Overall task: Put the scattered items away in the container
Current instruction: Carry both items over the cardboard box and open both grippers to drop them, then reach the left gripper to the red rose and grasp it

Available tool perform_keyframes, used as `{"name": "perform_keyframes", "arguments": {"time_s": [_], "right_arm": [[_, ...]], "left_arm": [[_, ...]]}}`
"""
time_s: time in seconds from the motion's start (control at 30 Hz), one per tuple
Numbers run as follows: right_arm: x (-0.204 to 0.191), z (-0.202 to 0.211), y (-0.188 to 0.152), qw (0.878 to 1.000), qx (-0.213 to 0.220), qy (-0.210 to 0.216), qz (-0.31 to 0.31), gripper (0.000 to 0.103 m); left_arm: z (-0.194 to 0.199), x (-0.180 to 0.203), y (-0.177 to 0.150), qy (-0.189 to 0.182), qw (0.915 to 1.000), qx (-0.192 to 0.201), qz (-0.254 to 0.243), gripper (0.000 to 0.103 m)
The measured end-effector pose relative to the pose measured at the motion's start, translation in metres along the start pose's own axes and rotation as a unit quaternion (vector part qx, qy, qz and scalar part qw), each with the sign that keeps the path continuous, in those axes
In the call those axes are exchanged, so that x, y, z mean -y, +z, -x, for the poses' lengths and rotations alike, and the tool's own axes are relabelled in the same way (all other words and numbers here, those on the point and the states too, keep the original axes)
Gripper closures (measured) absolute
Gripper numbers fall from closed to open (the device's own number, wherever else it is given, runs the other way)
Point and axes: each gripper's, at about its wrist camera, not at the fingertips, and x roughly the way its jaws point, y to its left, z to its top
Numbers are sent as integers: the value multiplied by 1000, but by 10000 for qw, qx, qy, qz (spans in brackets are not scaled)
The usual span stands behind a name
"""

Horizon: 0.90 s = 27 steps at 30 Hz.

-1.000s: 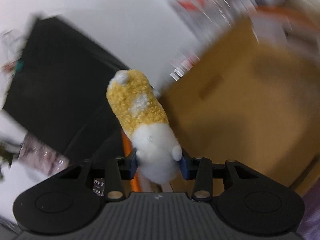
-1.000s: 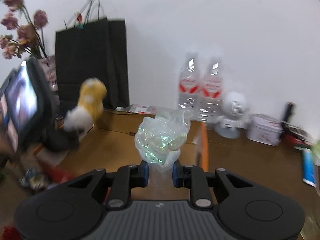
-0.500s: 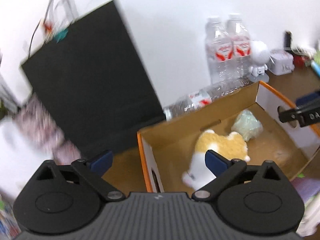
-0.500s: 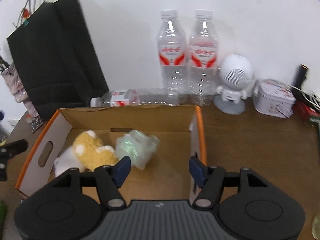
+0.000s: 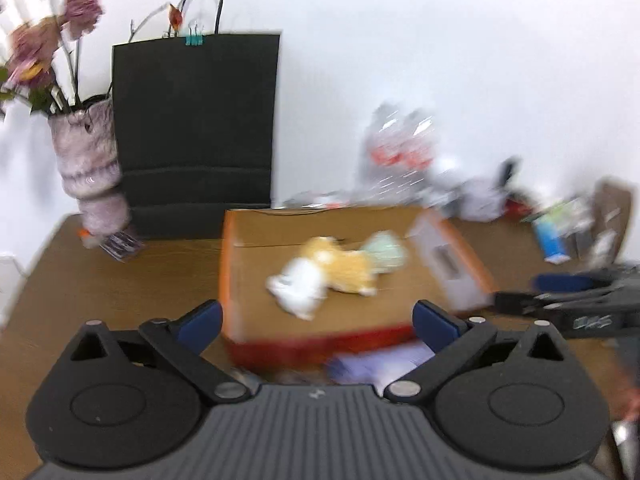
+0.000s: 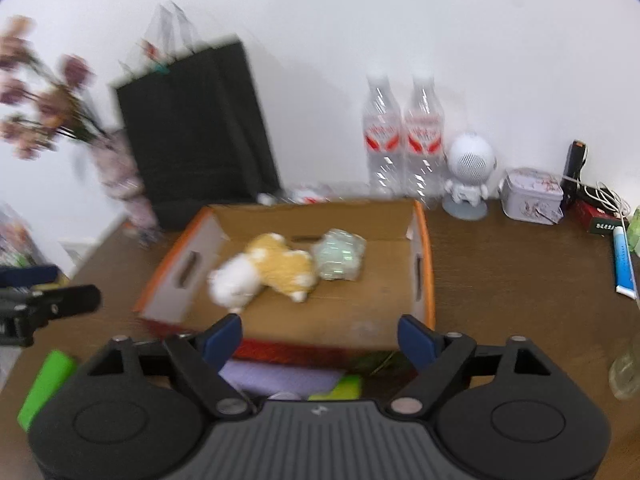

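Observation:
An open cardboard box with orange edges (image 6: 423,264) stands on the brown table; it also shows in the left wrist view (image 5: 230,256). Inside lie a yellow and white plush toy (image 6: 268,270) (image 5: 326,274) and a crumpled pale green plastic wad (image 6: 340,254) (image 5: 386,250), side by side. My left gripper (image 5: 316,320) is open and empty, back from the box's near wall. My right gripper (image 6: 320,334) is open and empty, also back from the near wall. A purple item (image 6: 280,376) and green items (image 6: 48,380) lie in front of the box.
A black paper bag (image 6: 196,132) and a vase of dried flowers (image 5: 86,160) stand behind the box at the left. Two water bottles (image 6: 404,136), a white robot figure (image 6: 468,172), a tin (image 6: 532,196) and a blue tube (image 6: 624,260) are at the right.
One second ago each gripper was shut on an item above the box. Both opened and dropped the plush toy and plastic wad into it, then pulled back and up.

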Motion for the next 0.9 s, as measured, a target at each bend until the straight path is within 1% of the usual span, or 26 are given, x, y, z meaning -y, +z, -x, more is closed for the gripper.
{"name": "perform_keyframes", "arguments": {"time_s": [0.07, 0.1, 0.17, 0.2, 0.27, 0.3, 0.33, 0.4, 0.47, 0.57, 0.63, 0.7, 0.73, 0.9], "right_arm": [[-7, 23, -43, 9993, 371, 0, 19, 15], [-10, 31, -67, 9986, 519, -16, 97, 12], [-18, 41, -110, 9973, 657, -12, 321, 7], [-21, 43, -129, 9969, 659, 24, 441, 7], [-28, 42, -159, 9970, 455, 41, 617, 7], [-31, 39, -170, 9975, 329, -45, 626, 7], [-34, 35, -178, 9980, 179, -217, 558, 7], [-37, 26, -190, 9981, -120, -481, 372, 8], [-40, 23, -201, 9982, -177, -436, 371, 11], [-48, 24, -209, 9963, -134, -568, 632, 10], [-48, 25, -210, 9964, -141, -560, 625, 9], [-46, 24, -208, 9965, -165, -580, 577, 2], [-46, 23, -208, 9963, -199, -602, 574, 0], [-43, 19, -208, 9959, -207, -707, 526, 0]], "left_arm": [[24, 5, -49, -80, 9992, 310, 251, 0], [32, 8, -73, -125, 9986, 420, 298, 0], [41, 15, -117, -146, 9986, 448, 238, 0], [41, 19, -136, -82, 9991, 383, 191, 0], [36, 26, -165, 197, 9996, 193, 98, 0], [34, 27, -176, 247, 9996, 144, -1, 0], [32, 29, -184, 280, 9994, 128, -124, 0], [27, 29, -196, 502, 9985, 145, -187, 0], [22, 25, -203, 656, 9978, 9, -117, 0], [18, 19, -205, 625, 9979, -185, 9, 0], [14, 16, -207, 551, 9980, -272, 114, 0], [11, 18, -206, 612, 9976, -325, 34, 0], [9, 21, -206, 669, 9971, -359, -39, 0], [6, 26, -207, 765, 9960, -427, -180, 0]]}}
